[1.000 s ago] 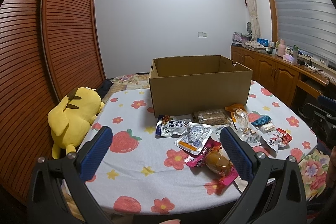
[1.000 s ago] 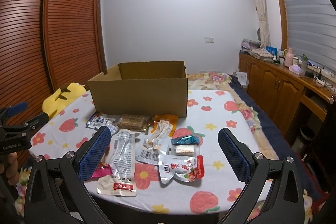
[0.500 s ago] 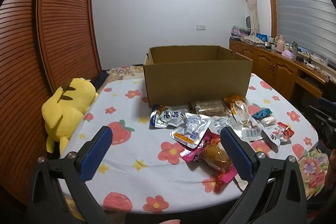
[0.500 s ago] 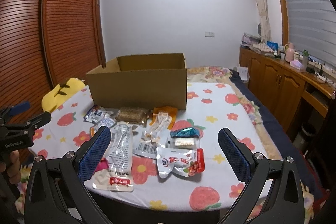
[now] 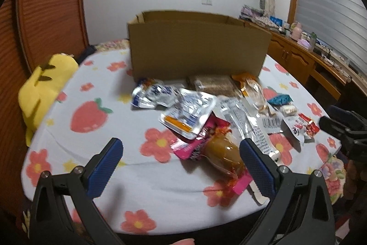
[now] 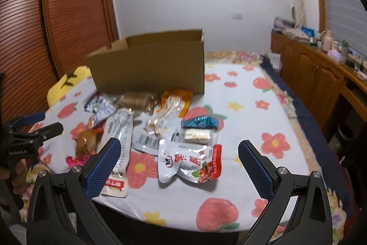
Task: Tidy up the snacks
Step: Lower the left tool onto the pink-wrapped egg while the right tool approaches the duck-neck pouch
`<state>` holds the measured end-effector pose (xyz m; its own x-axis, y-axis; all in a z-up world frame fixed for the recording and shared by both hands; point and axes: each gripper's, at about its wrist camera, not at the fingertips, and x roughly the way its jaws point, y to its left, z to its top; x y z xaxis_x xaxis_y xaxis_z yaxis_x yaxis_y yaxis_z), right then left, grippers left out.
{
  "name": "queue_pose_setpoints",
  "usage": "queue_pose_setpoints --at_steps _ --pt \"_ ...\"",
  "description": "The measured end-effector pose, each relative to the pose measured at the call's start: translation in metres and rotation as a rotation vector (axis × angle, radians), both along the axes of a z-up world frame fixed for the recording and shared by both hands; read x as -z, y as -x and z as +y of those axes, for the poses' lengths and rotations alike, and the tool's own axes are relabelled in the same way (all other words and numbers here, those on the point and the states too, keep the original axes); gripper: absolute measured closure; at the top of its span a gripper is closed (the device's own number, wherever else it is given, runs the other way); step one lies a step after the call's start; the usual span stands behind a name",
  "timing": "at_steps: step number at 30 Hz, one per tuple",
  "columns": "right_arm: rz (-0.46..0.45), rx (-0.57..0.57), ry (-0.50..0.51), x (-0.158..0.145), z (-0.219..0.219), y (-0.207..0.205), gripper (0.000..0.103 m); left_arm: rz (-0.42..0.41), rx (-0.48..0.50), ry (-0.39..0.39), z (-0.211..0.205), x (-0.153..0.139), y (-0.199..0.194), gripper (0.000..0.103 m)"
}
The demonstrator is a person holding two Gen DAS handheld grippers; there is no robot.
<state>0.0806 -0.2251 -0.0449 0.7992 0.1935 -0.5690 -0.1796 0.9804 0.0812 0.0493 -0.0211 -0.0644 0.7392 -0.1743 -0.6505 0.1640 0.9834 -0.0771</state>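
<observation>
Snacks (image 6: 174,128) lay piled on the floral tabletop (image 6: 252,121) before the open cardboard box (image 6: 149,66): foil, clear, pink packs. I read red Chinese print, blurred. Left gripper (image 5: 181,153) and right gripper (image 6: 179,153) fingers were spread, empty.

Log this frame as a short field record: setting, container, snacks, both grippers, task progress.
setting: table with flower-and-strawberry cloth
container: open cardboard box at the back, inside hidden
snacks: about ten packets spread in front of the box, some overlapping; nearest the right gripper, red-and-white pouch
left gripper: open, empty, above pink-wrapped brown snack
right gripper: open, empty
progress: no packet grasped
</observation>
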Motion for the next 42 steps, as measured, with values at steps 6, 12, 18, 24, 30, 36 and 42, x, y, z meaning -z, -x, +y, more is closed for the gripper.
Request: queue_pose_setpoints --at_steps 6,12,18,24,30,36,42 --pt "0.113 -0.052 -0.002 0.023 -0.003 -0.025 0.007 0.095 0.041 0.056 -0.007 0.014 -0.016 0.003" --pt "0.173 -0.083 -0.015 0.036 -0.005 -0.039 0.014 0.153 0.074 0.098 -0.014 0.022 -0.025 0.007" --pt "0.197 -0.076 0.003 0.041 -0.005 -0.048 0.014 0.178 0.071 0.078 -0.022 0.027 -0.034 0.009" --pt "0.176 -0.038 0.072 0.044 -0.005 -0.053 0.014 0.190 0.069 0.059 -0.022 0.032 -0.036 0.008" --pt "0.202 -0.020 0.058 0.052 -0.014 -0.057 0.014 0.200 0.056 0.053 -0.012 0.031 -0.029 0.008" --pt "0.198 -0.022 0.066 0.054 -0.013 -0.054 0.013 0.208 0.040 0.057 0.003 0.031 -0.025 0.009" --pt "0.200 -0.030 0.067 0.053 -0.013 -0.051 0.014 0.214 0.045 0.086 0.011 0.030 -0.026 0.026"
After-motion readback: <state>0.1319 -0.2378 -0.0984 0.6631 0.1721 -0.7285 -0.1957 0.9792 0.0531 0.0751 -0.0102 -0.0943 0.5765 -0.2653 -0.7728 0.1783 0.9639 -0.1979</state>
